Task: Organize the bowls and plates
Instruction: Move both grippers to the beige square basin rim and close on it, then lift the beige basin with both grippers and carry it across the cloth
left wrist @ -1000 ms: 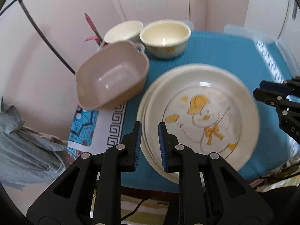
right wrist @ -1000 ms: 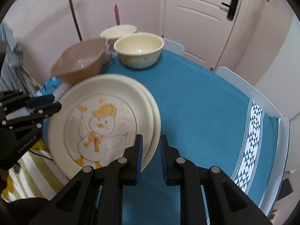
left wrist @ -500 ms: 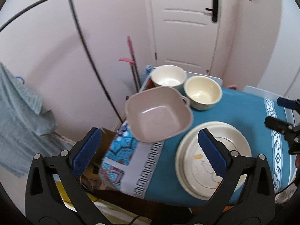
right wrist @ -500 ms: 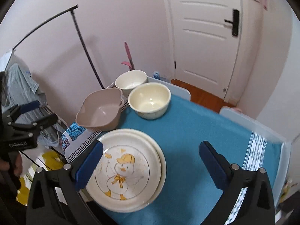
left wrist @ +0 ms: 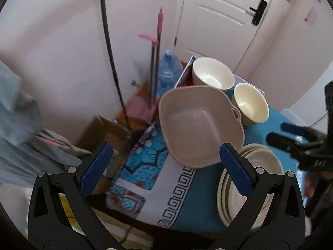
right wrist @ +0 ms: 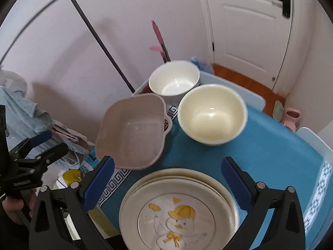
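Plates sit stacked at the table's near edge, duck design on top; both your grippers, left gripper and right gripper, hang wide and empty above, likely freeing you for bowls.

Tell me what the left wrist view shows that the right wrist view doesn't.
Only the left wrist view: a cardboard box and a water bottle on the floor beside the table. Only the right wrist view: the duck print on the top plate and a pink cup on the floor. Both: the square bowl, white bowl, cream bowl, plate stack and door.
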Tool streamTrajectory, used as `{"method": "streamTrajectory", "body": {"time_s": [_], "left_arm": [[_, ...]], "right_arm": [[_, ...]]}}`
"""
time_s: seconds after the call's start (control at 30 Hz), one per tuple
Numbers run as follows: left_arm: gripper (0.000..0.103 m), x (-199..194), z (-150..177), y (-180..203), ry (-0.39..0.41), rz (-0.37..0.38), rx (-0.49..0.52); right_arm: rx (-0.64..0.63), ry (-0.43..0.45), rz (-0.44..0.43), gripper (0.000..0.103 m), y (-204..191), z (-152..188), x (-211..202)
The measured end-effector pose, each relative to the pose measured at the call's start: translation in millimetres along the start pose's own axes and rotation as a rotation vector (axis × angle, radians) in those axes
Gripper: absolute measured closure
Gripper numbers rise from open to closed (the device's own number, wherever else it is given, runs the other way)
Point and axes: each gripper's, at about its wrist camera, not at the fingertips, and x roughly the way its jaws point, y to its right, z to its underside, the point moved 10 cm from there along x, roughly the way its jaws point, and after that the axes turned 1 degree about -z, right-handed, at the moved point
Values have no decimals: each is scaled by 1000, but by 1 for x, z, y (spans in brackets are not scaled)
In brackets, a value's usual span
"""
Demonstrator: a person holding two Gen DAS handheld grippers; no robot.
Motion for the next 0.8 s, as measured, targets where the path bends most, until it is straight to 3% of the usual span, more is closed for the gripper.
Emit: {"method": "streamTrajectory", "body": {"time_s": [0.1,0.17,0.23,0.33,0.5,0.67,0.7,0.8], "left_arm": [[20,30,3,-2,-61,56,-42],[35,54,9,0,-113,88,-62],[43,75,14,2,-147,98,-60],[52,93,17,5,-177,91,-38],[59,111,11,6,-191,82,-13],[89,119,6,4,-207,70,8],[90,122,7,6,-218,68,18],[91,120,5,9,-211,62,33]], "right_arm": [[12,-37,-8,10,-3,-3,24],[21,-67,-14,25,-3,-4,45],[31,-88,-16,40,-3,-4,61],[53,-119,-22,50,-1,-4,80],[73,-127,-33,61,3,-7,95],[50,-132,-41,81,-2,-10,102],[45,-137,-42,90,-3,-10,103],[22,-129,-21,91,-6,-10,103]]}}
